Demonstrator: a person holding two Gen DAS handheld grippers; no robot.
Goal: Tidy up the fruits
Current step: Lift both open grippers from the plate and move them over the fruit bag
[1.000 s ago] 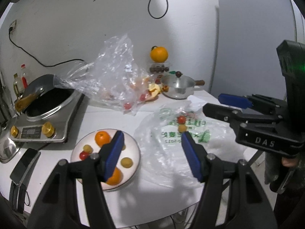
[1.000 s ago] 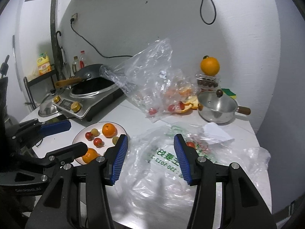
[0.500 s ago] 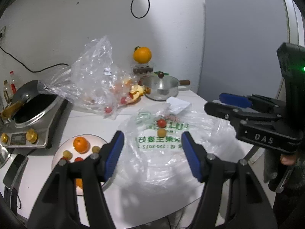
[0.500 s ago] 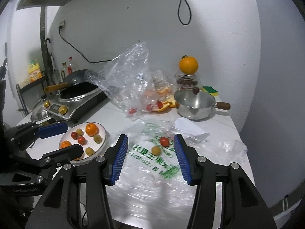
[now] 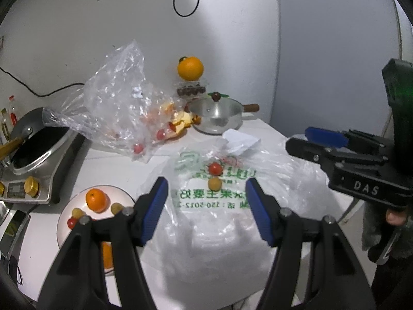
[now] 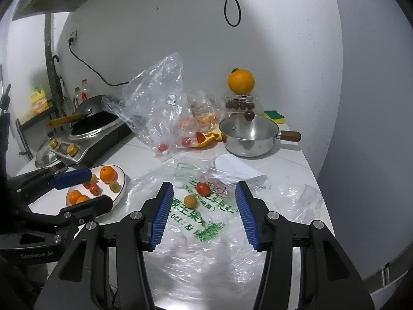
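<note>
Right wrist view only: yellow-green sponge [image 6: 274,116] behind the pot [image 6: 249,135], oil bottle [image 6: 39,102] on a far-left shelf, and the full plate [image 6: 121,184] contents. Left wrist view only: a phone [image 5: 11,228] at the table's left edge and fingers [image 5: 395,217] gripping the right tool's handle. Left gripper [image 5: 207,204]: jaws parted, nothing held, nothing touched. Right gripper [image 6: 202,208]: jaws parted somewhat narrower, empty, no contact. A red tomato [image 6: 203,188] and a yellow fruit [image 6: 190,201] are seen on the printed plastic bag [image 6: 206,222], just ahead of and between both tools' pads; the plate of fruit is placed left of both.
</note>
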